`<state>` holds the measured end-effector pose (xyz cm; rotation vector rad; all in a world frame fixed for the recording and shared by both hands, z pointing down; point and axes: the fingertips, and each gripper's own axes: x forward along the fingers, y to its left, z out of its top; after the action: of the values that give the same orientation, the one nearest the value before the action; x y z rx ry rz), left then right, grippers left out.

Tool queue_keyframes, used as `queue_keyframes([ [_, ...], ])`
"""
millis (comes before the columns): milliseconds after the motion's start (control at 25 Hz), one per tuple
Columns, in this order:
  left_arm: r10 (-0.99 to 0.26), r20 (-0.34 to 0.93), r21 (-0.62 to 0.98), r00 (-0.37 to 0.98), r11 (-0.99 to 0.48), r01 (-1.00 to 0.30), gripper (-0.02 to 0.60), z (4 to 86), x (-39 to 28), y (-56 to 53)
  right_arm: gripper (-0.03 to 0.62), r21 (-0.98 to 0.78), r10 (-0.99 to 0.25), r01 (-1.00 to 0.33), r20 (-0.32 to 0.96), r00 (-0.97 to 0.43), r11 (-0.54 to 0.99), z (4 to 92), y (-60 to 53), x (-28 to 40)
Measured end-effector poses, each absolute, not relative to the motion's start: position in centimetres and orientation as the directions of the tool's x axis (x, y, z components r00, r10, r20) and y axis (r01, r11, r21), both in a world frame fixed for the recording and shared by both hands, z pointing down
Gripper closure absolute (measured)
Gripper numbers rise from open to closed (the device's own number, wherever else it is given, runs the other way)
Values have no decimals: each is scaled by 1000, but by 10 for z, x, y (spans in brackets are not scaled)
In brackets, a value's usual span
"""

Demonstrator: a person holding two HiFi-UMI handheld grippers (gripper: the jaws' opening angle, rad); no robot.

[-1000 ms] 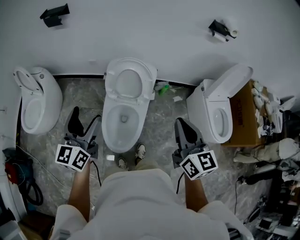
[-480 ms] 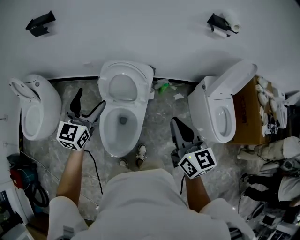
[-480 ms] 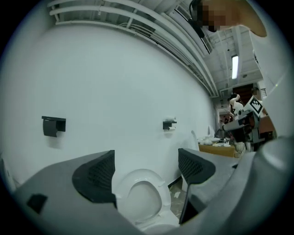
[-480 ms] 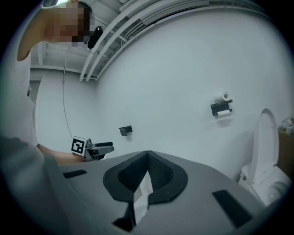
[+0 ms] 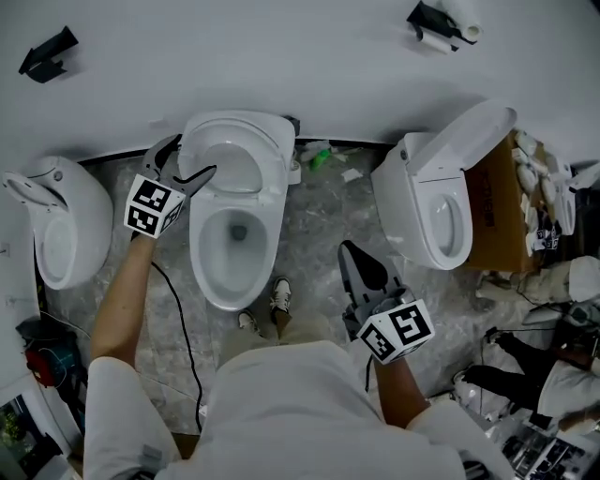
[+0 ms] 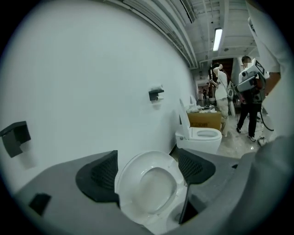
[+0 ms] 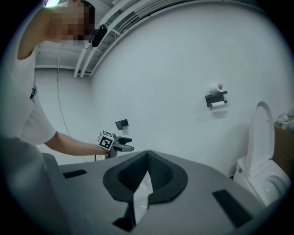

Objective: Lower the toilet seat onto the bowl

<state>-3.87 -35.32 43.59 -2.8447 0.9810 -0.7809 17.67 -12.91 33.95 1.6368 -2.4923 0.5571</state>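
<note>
The white middle toilet has its seat [image 5: 232, 155] raised and leaning back against the wall, above the open bowl [image 5: 230, 253]. My left gripper [image 5: 190, 157] is open at the seat's left edge. In the left gripper view the raised seat [image 6: 147, 183] stands between the two dark pads [image 6: 98, 176], which are wide apart; whether they touch it I cannot tell. My right gripper [image 5: 361, 272] hangs to the right of the bowl, over the floor. Its jaws meet at the tips [image 7: 147, 153] with nothing held.
A second toilet [image 5: 56, 220] stands at the left. A third toilet [image 5: 436, 211], lid up, stands at the right beside a cardboard box [image 5: 492, 225]. A paper holder [image 5: 441, 23] is on the wall. A cable [image 5: 183, 328] runs over the floor, and people [image 6: 248, 92] stand far off.
My left gripper has gone forward from beside the bowl's front up to the raised seat's left edge, staying open. The right gripper has hardly moved.
</note>
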Motion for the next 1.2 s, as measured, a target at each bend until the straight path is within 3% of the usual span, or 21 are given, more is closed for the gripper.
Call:
queue_keyframes([
  [320,-468,662,-297,585,-881,-368,164,503,-12,-407,597,-261,-864,-914,323,-385,309,360,-130,193],
  [840,-377,795,-331,475,-926,-182,204,560,-2,-447,597,-285,-863,-927,372,-343,245,388,-125,210],
  [960,-379,809,-350,450,-925,-149,334,564,1,-448,597,-287,-863,-928,374,-339,240,389,-124,211],
  [1080,-403,809,-377,428,-914,-148,382,562,-1,-455,597,-287,-863,-928,377,-336,236,389,-123,212],
  [1200,-440,809,-422,390,-897,-135,497,556,-4,-463,597,-288,-862,-929,380,-334,233,390,-121,211],
])
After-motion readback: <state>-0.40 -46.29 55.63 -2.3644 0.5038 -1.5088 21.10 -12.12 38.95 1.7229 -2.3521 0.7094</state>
